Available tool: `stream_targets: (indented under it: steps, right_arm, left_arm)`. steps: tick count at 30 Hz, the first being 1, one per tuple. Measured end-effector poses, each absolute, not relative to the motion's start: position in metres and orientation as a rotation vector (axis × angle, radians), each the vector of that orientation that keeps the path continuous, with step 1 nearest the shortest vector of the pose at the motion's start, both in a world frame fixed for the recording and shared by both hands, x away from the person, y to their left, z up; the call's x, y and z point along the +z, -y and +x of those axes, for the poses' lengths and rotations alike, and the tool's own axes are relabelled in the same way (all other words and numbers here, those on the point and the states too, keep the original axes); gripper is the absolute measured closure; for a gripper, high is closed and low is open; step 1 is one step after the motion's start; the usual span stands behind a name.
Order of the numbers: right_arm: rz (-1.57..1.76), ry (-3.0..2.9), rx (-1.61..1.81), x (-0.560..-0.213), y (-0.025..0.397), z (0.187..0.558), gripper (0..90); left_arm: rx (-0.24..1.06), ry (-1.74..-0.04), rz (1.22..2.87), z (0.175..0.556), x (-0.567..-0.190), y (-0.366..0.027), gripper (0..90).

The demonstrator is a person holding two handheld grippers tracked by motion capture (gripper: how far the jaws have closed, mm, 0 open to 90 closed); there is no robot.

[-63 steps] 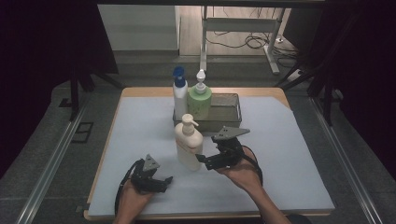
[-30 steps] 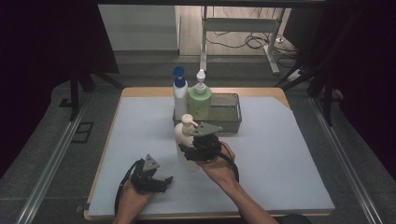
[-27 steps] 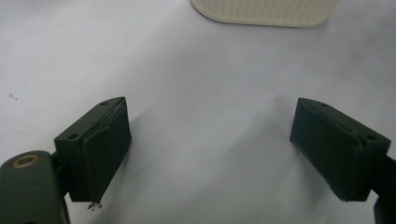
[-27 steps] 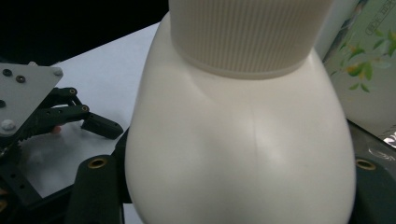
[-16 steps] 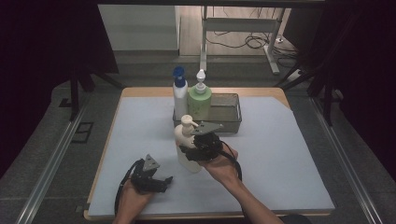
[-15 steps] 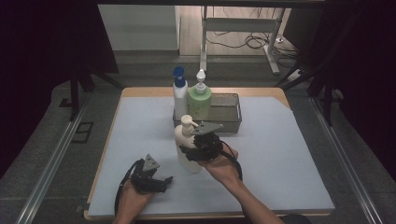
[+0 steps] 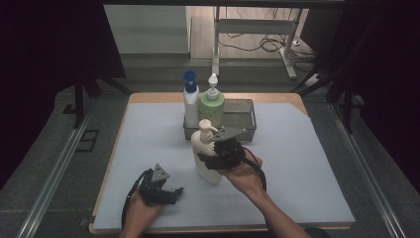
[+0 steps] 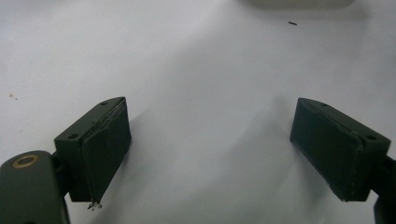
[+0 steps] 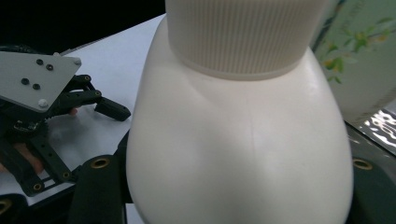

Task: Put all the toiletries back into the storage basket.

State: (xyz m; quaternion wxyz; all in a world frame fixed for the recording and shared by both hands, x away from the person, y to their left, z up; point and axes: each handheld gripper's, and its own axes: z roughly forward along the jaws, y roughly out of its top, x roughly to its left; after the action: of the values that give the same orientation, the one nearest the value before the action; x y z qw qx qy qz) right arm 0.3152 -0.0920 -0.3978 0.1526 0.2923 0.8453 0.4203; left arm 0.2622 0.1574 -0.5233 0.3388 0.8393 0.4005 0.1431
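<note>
Smooth cream pump bottle (image 9: 243, 154), ribbed collar, clamped in right tool (image 7: 218, 157); left tool (image 8: 210, 154) spread apart

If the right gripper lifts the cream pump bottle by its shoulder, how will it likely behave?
The cream pump bottle looks rigid and glossy, so its rounded shoulder could slip between the right gripper jaws. It stands tall and narrow, so it probably tips if pushed high. Its fill level, and so its weight, can't be judged.

Green pump bottle (image 7: 211, 101), blue-capped bottle (image 7: 190, 101) (both upright), tray (image 7: 246, 120); table (image 7: 307, 148)
</note>
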Motion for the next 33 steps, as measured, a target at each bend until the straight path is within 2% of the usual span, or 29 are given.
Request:
stream_targets:
  steps: [33]
  right_arm:
    - [0.991,-2.328,1.200,-0.359,0.164,0.334,37.1]
  left_arm:
    - [0.374,-1.042,2.186,0.262,-0.523,-0.158,12.2]
